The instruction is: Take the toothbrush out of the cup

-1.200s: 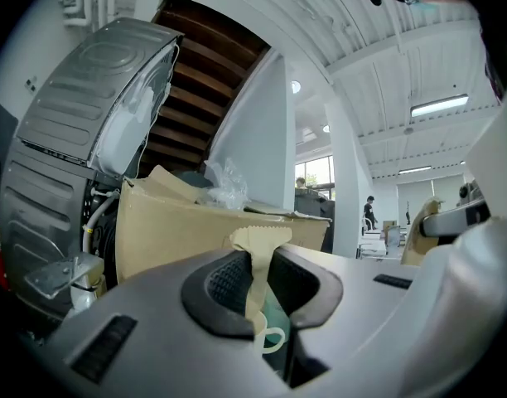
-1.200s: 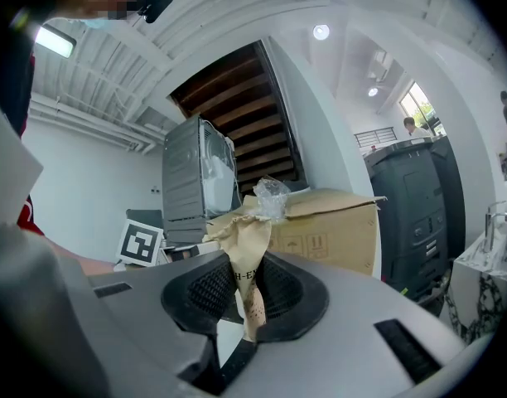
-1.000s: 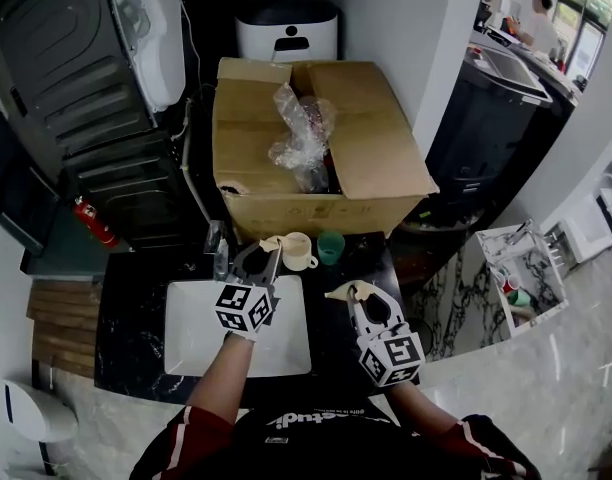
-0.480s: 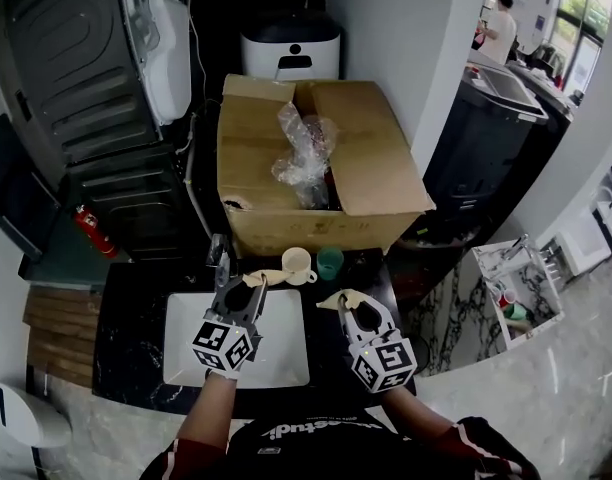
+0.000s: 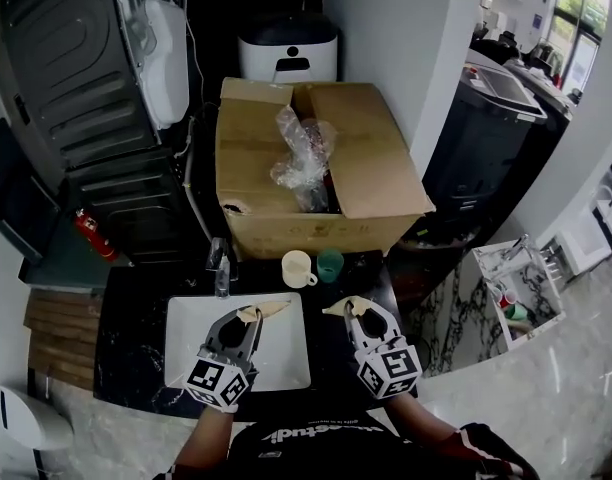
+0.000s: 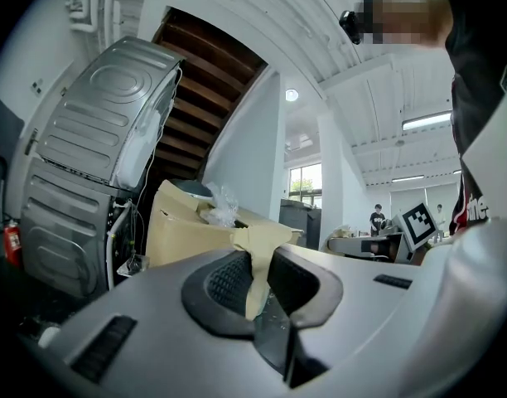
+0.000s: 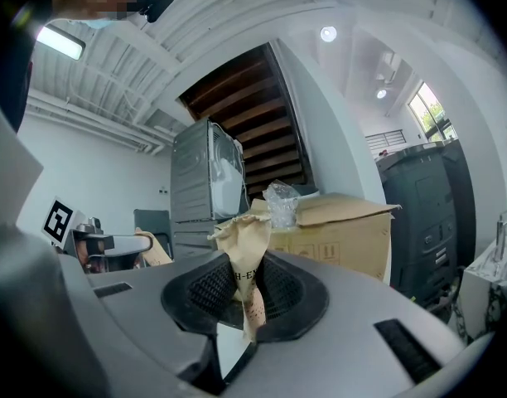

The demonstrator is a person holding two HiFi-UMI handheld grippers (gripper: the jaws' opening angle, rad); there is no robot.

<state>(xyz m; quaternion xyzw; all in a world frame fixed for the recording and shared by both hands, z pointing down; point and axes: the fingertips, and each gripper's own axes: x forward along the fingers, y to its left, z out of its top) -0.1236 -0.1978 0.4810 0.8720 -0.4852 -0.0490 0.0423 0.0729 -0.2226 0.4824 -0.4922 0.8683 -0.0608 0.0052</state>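
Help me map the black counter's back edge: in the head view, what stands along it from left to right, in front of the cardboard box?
From the left: small metal tap → cream mug with a handle → small green cup.

The cream cup (image 5: 297,267) stands upright on the dark desk (image 5: 136,318), handle toward the right, just beside a green cup (image 5: 330,263).

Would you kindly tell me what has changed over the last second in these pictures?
The left gripper drew back from the cream cup toward the person, over the white basin, keeping its tan paper piece clamped. The right gripper, shut on a second paper piece, stayed put, as did the cream cup and the green cup.
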